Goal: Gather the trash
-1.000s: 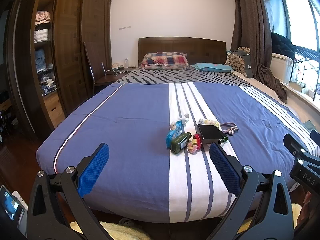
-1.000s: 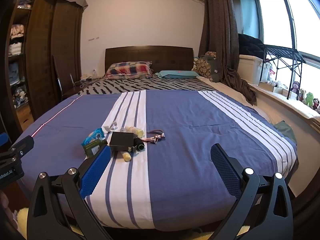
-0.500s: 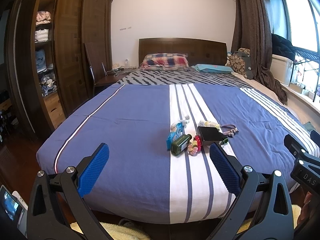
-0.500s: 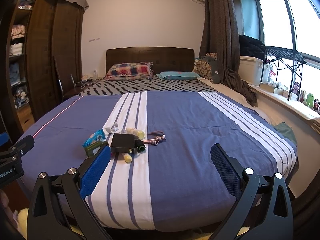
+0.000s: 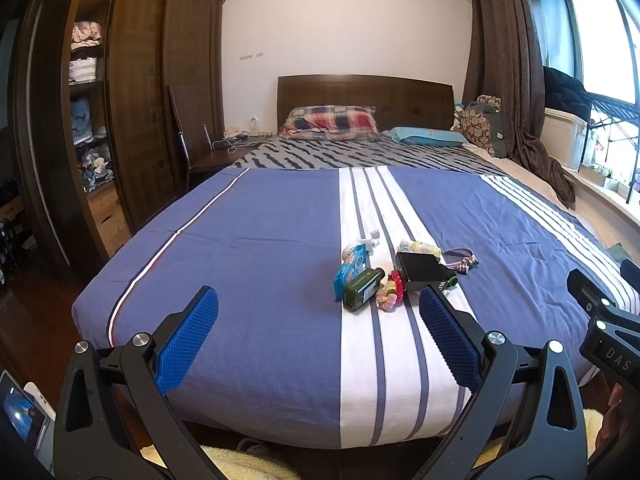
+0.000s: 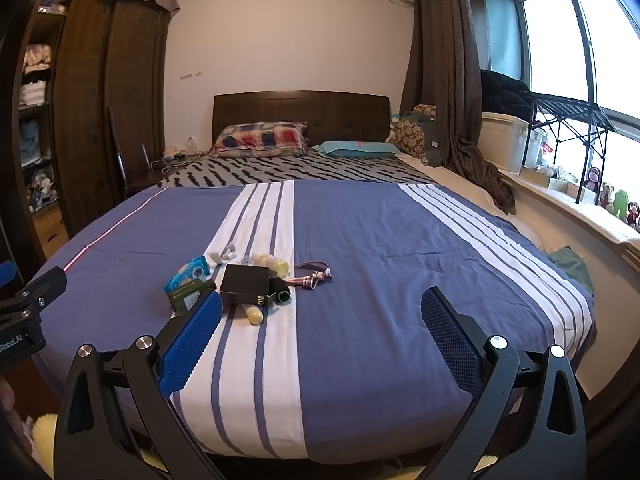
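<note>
Both the left tongs and right tongs are gaping apart, hovering near the bed's trash pile.

Green bottle, blue wrapper and black box lie clustered on the bed's white stripe.

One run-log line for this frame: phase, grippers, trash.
phase: approach | left gripper: open, empty | right gripper: open, empty | trash: pile on bed, untouched

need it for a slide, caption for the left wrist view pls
Open left gripper faces a striped bed where a green bottle, black box and blue packet lie clustered.
</note>
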